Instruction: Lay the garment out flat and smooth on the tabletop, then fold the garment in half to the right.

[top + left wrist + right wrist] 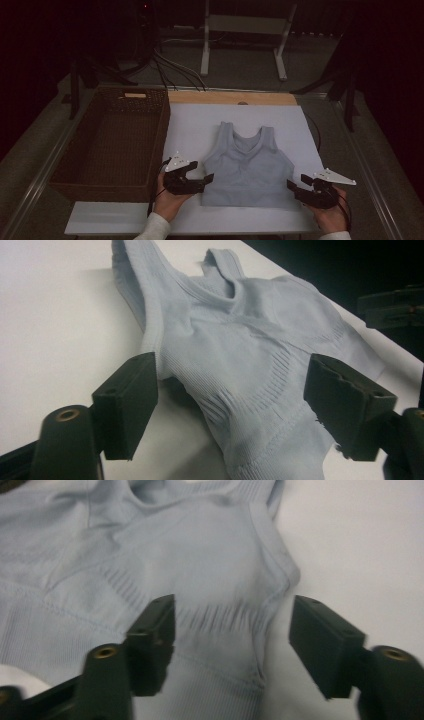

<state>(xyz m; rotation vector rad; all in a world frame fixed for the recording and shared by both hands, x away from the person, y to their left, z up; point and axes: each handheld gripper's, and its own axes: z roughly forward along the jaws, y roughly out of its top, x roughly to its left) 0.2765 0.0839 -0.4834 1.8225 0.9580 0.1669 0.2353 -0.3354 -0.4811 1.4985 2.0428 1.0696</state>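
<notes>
High view above the table's near edge, facing forward-down, both gripper views close, sharing the tank top [246, 167].

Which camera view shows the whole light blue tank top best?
The high view: the tank top lies flat on the white board, both straps and hem visible. The left gripper view shows it obliquely, its hem cut off; the right gripper view shows a blurred close-up of one side.

I see the pale blue ribbed tank top [246, 167] lying flat near the white table's [190, 125] front edge, the brown wicker basket [112, 145] at its left edge.
</notes>
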